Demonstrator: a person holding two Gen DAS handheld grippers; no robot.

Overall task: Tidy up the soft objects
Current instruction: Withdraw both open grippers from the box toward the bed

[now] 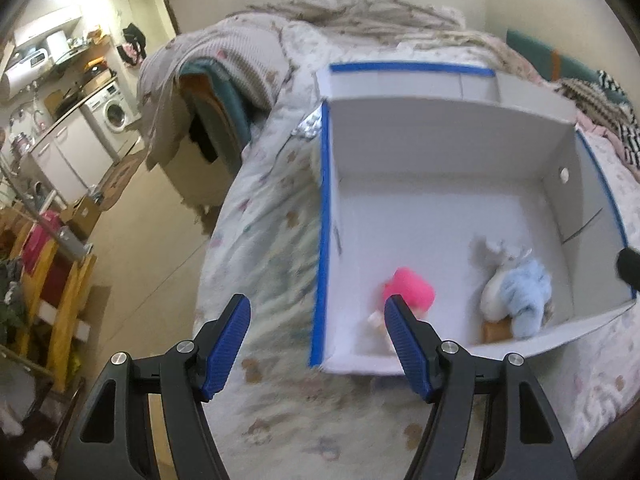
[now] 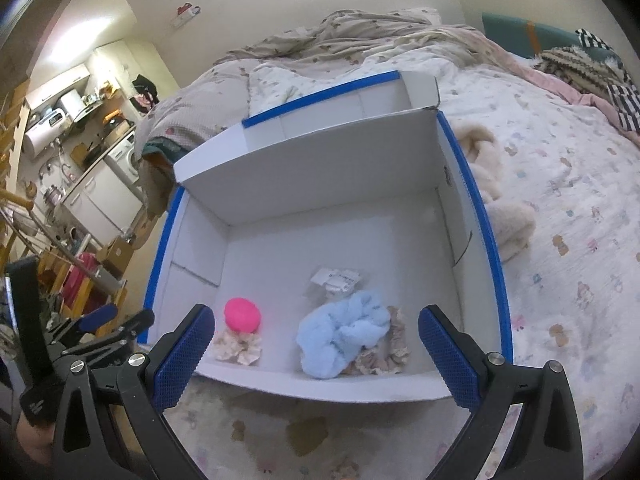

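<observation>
An open white cardboard box (image 1: 440,136) with blue-taped edges lies on the bed. Inside it are a pink soft ball (image 2: 242,314), a light blue fluffy scrunchie (image 2: 344,332), two floral scrunchies (image 2: 240,350) (image 2: 384,356) and a clear packet with white labels (image 2: 336,280). The left wrist view shows the pink ball (image 1: 412,292) and blue scrunchie (image 1: 524,296) too. My left gripper (image 1: 318,316) is open and empty above the box's left front corner. My right gripper (image 2: 316,316) is open and empty over the box's (image 2: 320,172) near wall. The left gripper (image 2: 120,318) appears at the left of the right wrist view.
A cream fluffy item (image 2: 504,208) lies on the bedspread just right of the box. Rumpled quilts (image 2: 360,36) pile up behind it, and striped clothes (image 2: 592,64) lie at the far right. Off the bed's left edge is floor (image 1: 152,240), with a yellow wooden rack (image 1: 64,300) and a kitchen beyond.
</observation>
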